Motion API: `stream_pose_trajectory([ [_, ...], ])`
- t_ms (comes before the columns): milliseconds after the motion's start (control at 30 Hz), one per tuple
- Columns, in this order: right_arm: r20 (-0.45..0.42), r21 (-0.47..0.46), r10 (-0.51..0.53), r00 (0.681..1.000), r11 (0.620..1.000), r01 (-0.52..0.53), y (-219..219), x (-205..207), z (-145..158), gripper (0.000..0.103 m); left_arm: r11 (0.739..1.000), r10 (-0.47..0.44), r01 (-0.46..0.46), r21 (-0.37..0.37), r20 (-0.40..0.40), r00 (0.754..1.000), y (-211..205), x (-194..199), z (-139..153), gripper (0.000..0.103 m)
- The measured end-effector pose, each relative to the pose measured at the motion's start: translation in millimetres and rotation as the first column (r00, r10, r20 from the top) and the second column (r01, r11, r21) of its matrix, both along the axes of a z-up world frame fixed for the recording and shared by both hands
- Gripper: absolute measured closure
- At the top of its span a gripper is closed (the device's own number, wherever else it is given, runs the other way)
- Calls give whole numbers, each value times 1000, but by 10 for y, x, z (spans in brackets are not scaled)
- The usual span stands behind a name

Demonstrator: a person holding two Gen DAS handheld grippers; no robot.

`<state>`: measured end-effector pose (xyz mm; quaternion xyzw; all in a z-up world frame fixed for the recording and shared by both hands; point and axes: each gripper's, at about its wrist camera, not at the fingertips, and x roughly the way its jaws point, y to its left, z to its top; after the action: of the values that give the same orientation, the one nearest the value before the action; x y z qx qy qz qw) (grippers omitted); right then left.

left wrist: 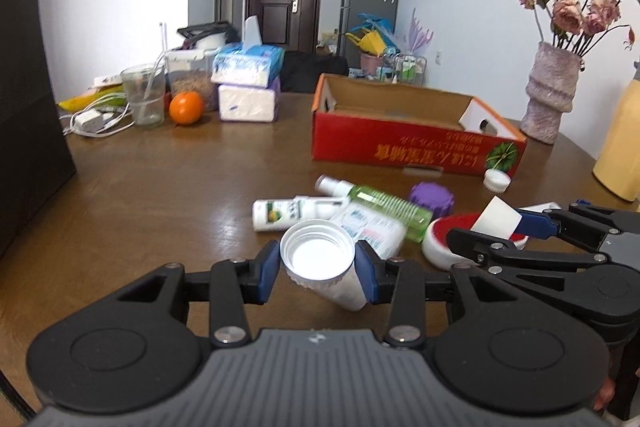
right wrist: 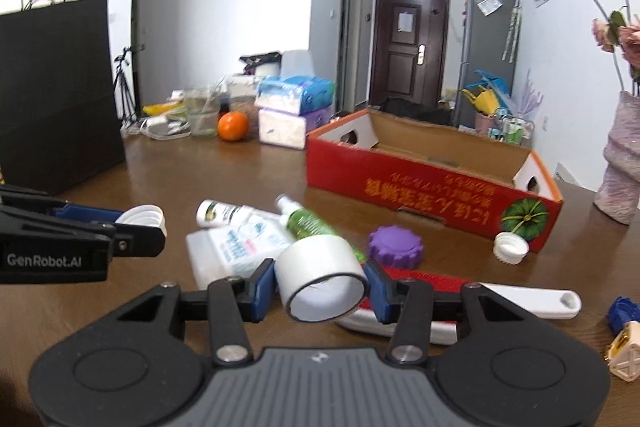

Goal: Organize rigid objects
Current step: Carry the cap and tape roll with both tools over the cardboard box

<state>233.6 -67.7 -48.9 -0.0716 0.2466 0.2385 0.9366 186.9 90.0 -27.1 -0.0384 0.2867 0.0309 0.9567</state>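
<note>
The brown surface (left wrist: 168, 187) carries everything; far across it, right of middle, sits the open red box (left wrist: 416, 143), its long axis running left to right and its open top facing up. Nearer lies a loose heap: a white bottle (left wrist: 292, 213), a green spray bottle (left wrist: 384, 205), a purple lid (left wrist: 432, 198), a red and white brush (left wrist: 444, 239) and a small white cap (left wrist: 497, 181) touching the box's near wall.

The left claw (left wrist: 318, 267) is clamped on a white cap (left wrist: 318, 257), its hollow side facing up, held clear of the surface. The right claw (right wrist: 322, 285) is clamped on a white roll (right wrist: 322, 279), its open end toward the camera.

The box lies ahead of both claws, beyond the heap. The right claw looks nearer to it, so its roll would likely go in first.
</note>
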Motion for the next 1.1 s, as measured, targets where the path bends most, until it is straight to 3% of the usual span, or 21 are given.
stream_pose_trajectory([
  [500, 62, 50, -124, 990, 991, 121, -371, 228, 322, 56, 998, -56, 54, 29, 70, 996, -439, 434, 344, 62],
  [1100, 105, 126, -227, 968, 969, 214, -644, 724, 564, 56, 999, -47, 45, 17, 114, 992, -699, 1079, 569, 61],
])
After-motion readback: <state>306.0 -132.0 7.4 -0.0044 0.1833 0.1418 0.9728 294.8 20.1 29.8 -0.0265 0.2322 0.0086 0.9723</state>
